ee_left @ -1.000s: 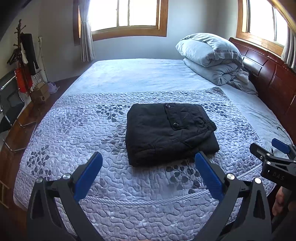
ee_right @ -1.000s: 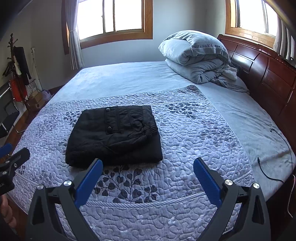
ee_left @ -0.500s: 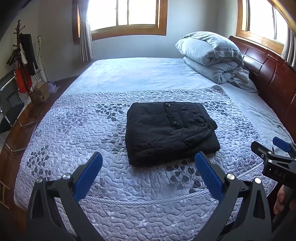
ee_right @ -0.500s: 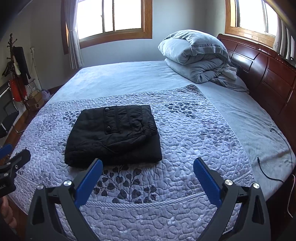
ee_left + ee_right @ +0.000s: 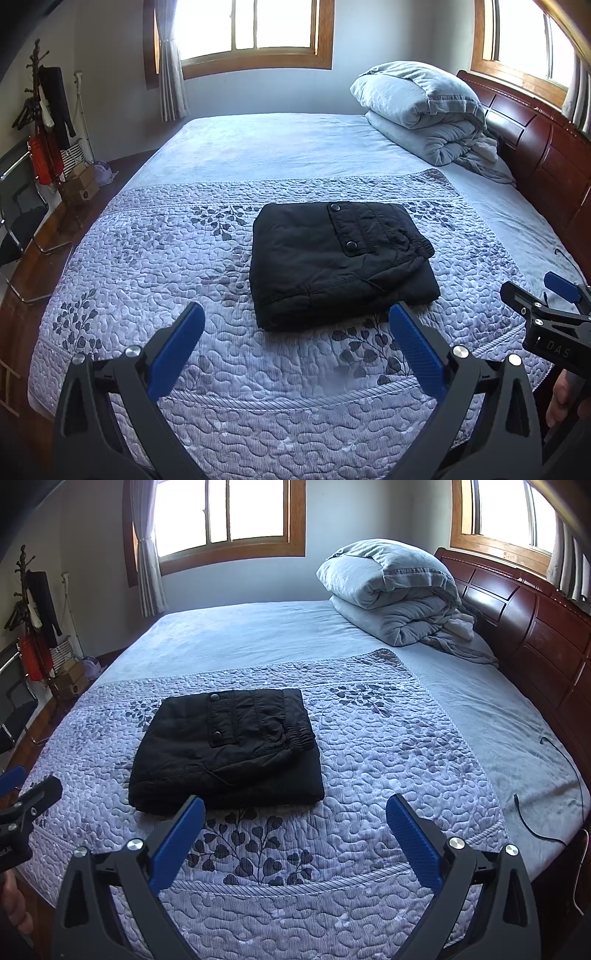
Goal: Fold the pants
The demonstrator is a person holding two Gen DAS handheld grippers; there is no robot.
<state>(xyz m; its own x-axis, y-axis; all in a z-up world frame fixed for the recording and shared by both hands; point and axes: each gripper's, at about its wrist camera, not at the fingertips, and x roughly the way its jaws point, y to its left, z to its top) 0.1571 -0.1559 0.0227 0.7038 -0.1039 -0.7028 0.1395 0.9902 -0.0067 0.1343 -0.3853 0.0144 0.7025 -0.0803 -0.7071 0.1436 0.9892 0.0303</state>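
Black quilted padded pants (image 5: 340, 262), folded on the bed, look soft, bulky, slippery: grab stacked near edge; both grippers' fingers (image 5: 415, 349) wide, empty.

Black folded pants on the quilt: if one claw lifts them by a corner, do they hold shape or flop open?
Probably flop: the black pants are soft, wrinkled fabric in loose stacked layers, so a corner lift would likely unfold them. They look padded and bulky, so perhaps fairly light for their size. Pushed across the textured quilt, they would likely bunch rather than slide. Both claws, left and right, hang open, clear of them.
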